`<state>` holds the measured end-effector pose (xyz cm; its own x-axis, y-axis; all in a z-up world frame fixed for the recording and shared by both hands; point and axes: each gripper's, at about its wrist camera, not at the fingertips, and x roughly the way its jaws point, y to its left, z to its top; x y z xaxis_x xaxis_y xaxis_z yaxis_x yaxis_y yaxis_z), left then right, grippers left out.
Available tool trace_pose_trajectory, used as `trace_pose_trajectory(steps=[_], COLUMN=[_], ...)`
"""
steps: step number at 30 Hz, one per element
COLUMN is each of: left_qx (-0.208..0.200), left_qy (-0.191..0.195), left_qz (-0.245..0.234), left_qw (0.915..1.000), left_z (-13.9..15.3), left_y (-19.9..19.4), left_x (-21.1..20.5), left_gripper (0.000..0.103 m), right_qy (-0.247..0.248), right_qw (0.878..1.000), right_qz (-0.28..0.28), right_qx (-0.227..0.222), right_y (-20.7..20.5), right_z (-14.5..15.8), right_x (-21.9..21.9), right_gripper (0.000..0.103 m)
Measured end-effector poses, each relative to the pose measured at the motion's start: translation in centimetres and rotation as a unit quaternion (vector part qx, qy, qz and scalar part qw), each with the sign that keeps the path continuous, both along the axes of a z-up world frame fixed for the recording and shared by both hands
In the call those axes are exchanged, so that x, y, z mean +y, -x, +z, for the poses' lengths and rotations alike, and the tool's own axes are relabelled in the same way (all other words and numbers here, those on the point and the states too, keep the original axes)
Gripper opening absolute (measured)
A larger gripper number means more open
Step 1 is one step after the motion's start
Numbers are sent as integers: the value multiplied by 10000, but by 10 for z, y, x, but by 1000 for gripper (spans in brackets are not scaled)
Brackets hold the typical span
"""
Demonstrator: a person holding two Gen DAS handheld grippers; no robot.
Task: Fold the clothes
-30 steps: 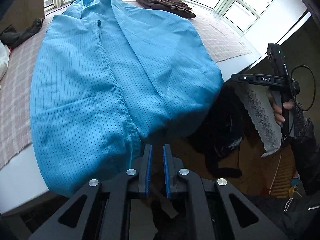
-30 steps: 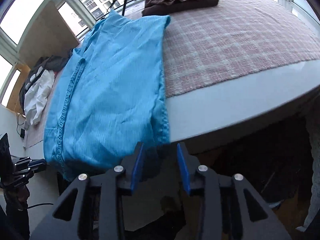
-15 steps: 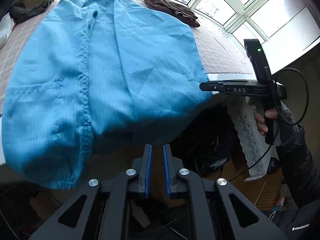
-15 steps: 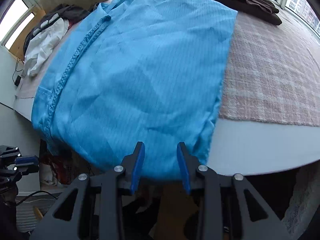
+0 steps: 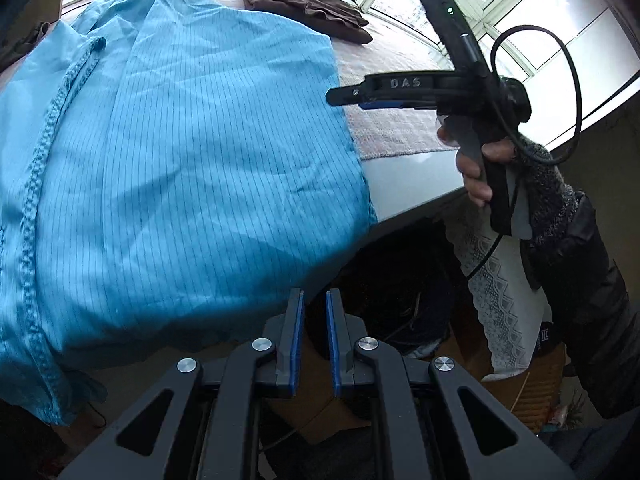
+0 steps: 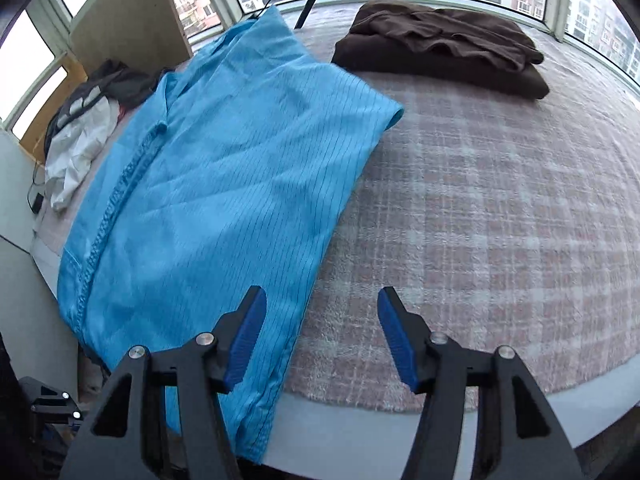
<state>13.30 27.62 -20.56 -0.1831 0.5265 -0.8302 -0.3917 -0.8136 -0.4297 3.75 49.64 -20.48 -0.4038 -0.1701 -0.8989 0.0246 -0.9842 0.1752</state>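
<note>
Blue pinstriped shirt [image 6: 208, 200] is laid flat along the left side of a pink plaid blanket [image 6: 500, 220], its hem draped over the bed's near edge, with a folded brown garment [image 6: 440, 48] at one o'clock. At six o'clock in its own view, the left gripper [image 5: 314, 344] is held nearly closed, grasping nothing. The right gripper [image 6: 322, 336], whose jaws have just been opening, is spread empty above the shirt's right edge.

Blue pinstriped shirt [image 6: 208, 184], pinkish plaid blanket [image 6: 500, 220]

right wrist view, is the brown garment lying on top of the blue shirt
No, the brown garment lies apart from the blue shirt, with bare plaid blanket between them.
</note>
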Motion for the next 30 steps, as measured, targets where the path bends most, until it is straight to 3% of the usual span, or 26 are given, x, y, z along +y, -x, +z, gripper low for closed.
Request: trace_pose_trajectory(steps=[6, 7, 8, 10, 13, 18, 23, 25, 27, 28, 30], left_qx=[125, 133, 145, 200, 305, 539, 544, 511, 399, 344, 248], left_qy=[184, 174, 164, 153, 144, 488, 612, 571, 430, 347, 179], left_qz=[-96, -81, -59, 57, 131, 158, 649, 846, 952, 970, 972], left_qw=[9997, 9997, 9997, 9997, 9993, 9972, 9945, 9935, 9937, 9941, 9948], left_z=[-2, -2, -2, -2, -2, -7, -17, -20, -22, -22, -22], left_y=[8, 11, 14, 19, 24, 28, 37, 40, 45, 46, 49], left_x=[36, 40, 45, 52, 66, 93, 101, 101, 97, 95, 89], left_gripper=[14, 16, 18, 21, 33, 37, 37, 33, 9, 3, 2], right_qy=[-381, -302, -199, 5, 445, 995, 1364, 1588, 1880, 1987, 1994], right_qw=[9983, 9984, 9985, 9984, 9975, 9937, 9894, 9862, 9812, 9792, 9792], right_qz=[436, 466, 492, 490, 292, 177, 169, 142, 101, 74, 62], right_qx=[-88, -81, -129, -292, -460, -479, -459, -454, -425, -402, -367], right_y=[1, 1, 2, 4, 8, 13, 17, 19, 20, 21, 22], right_z=[-13, -12, -11, -9, -1, 19, 29, 31, 34, 36, 40], right_x=[-18, -18, -18, -16, -10, -6, -8, -6, 0, 2, 5], right_gripper=[57, 52, 30, 8, 6, 5, 5, 5, 5, 5, 5])
